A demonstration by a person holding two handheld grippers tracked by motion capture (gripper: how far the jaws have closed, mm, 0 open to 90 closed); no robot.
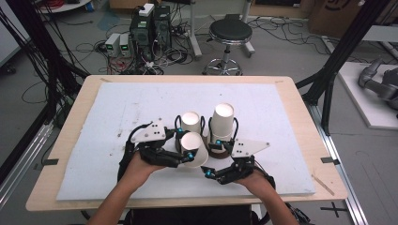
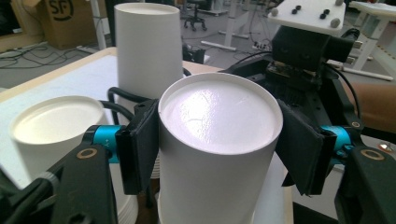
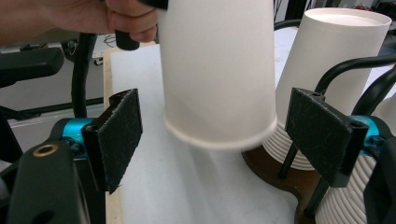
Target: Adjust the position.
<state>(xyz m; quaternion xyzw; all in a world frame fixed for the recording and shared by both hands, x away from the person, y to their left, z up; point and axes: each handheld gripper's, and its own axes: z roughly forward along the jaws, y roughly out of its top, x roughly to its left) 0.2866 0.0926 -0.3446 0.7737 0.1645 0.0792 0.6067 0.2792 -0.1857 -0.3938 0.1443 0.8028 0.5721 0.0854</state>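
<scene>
While the left gripper [image 2: 219, 149] pinches an upturned paper cup [image 2: 217, 140] at centre frame, the right gripper [image 3: 229, 135], jaws spread, flanks its rim.

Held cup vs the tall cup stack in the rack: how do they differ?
The held cup is a single cup, clear of the board and tilted, clamped in the left gripper. The tall stack is many nested cups, upright in the black wire rack, ungripped. Both are white, inverted paper cups.

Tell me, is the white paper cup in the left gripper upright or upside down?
Upside down: the white paper cup shows its closed base upward, and its rolled rim faces down.
</scene>
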